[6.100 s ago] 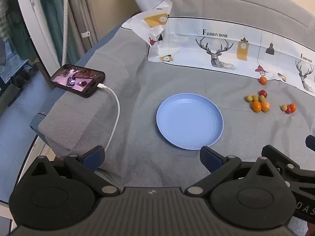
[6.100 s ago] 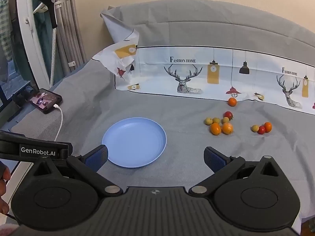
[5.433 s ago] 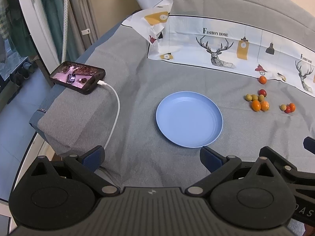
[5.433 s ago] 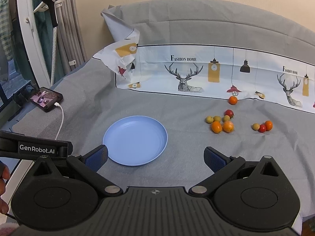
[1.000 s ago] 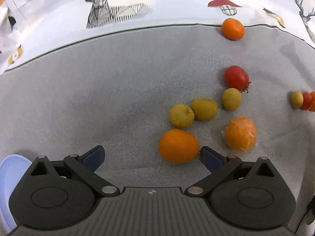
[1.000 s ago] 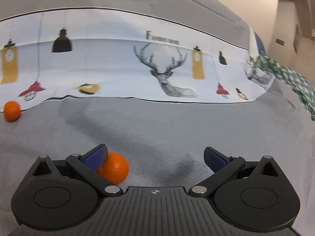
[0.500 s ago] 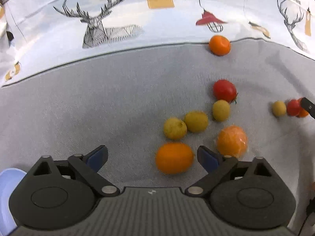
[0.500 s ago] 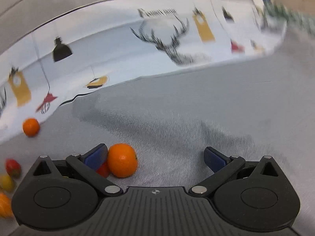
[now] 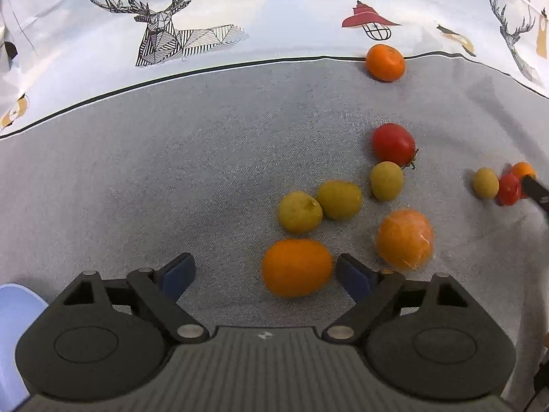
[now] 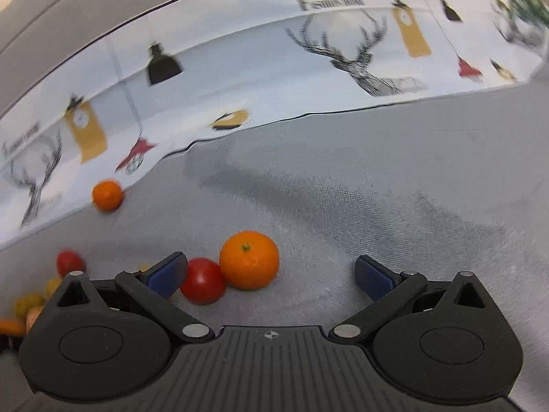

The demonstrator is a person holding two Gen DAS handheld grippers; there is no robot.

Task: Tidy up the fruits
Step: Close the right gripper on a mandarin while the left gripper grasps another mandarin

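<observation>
Grey cloth (image 9: 137, 185) covers the surface, with a white deer-print sheet (image 9: 206, 17) along its far edge. At the left, a sliver of the blue plate (image 9: 13, 329) shows at the lower edge of the left wrist view. Next comes the left gripper (image 9: 262, 273): its jaws have just been closing a little but stand wide, with the oval orange (image 9: 296, 267) between them, hard against the right-hand finger (image 9: 353, 276) and well clear of the left-hand one. Its long axis lies across the gap, from finger to finger, so the pads would likely meet its ends. Further right lie three yellow-green fruits (image 9: 338, 199), a red tomato (image 9: 393, 144) and a wrapped orange (image 9: 405, 238) just outside the right-hand finger.

Rightmost, the right gripper (image 10: 271, 276) is spread wide and holds nothing; a small tomato (image 10: 202, 285) and a round orange (image 10: 249, 260) sit inside its gap, toward the left-hand finger.
</observation>
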